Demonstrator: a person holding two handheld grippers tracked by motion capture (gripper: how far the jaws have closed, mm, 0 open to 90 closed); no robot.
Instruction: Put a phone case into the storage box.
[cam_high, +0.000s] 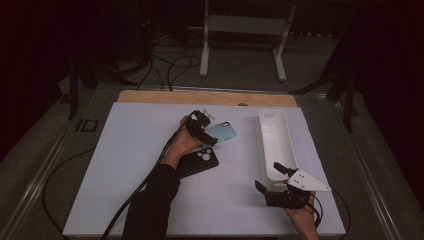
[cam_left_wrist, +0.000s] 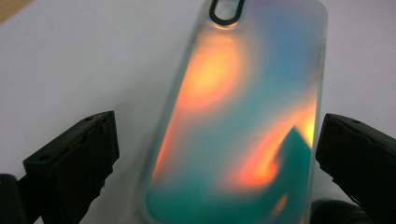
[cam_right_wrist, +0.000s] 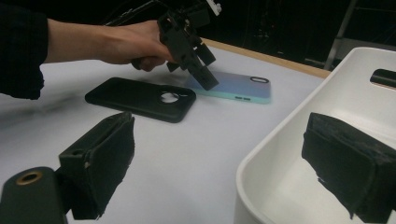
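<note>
Nearest the camera in the high view, the person's dark-sleeved left forearm (cam_high: 150, 205) runs up from the bottom edge to the left gripper (cam_high: 204, 129), which is tipped down over the iridescent teal-and-orange plastic phone case (cam_high: 222, 132) lying flat near the middle of the white table surface (cam_high: 125, 165). In the left gripper view the two black jaws stand wide apart, one on each long side of that case (cam_left_wrist: 243, 116), the right jaw close to its edge and the left one clearly apart from it; nothing is gripped yet. Just beside it, toward the person, lies a matte black phone case with a round camera cut-out (cam_high: 197, 161), untouched. Further right stands the long white plastic tray (cam_high: 285, 150), empty as far as the pictures show. At the far right the right gripper (cam_high: 272, 177) hangs over the near end of the tray, its jaws spread wide with nothing between them; the right gripper view looks across the tray's rim (cam_right_wrist: 280, 135) toward the two cases.

By my reading the step in hand is the grasp of the iridescent case, probably to carry it into the tray. The next move calls for lowering the jaws to the table, centring them so both meet the thin edges together, and closing gently, since a flat, slick case can easily skid or pop out.
</note>
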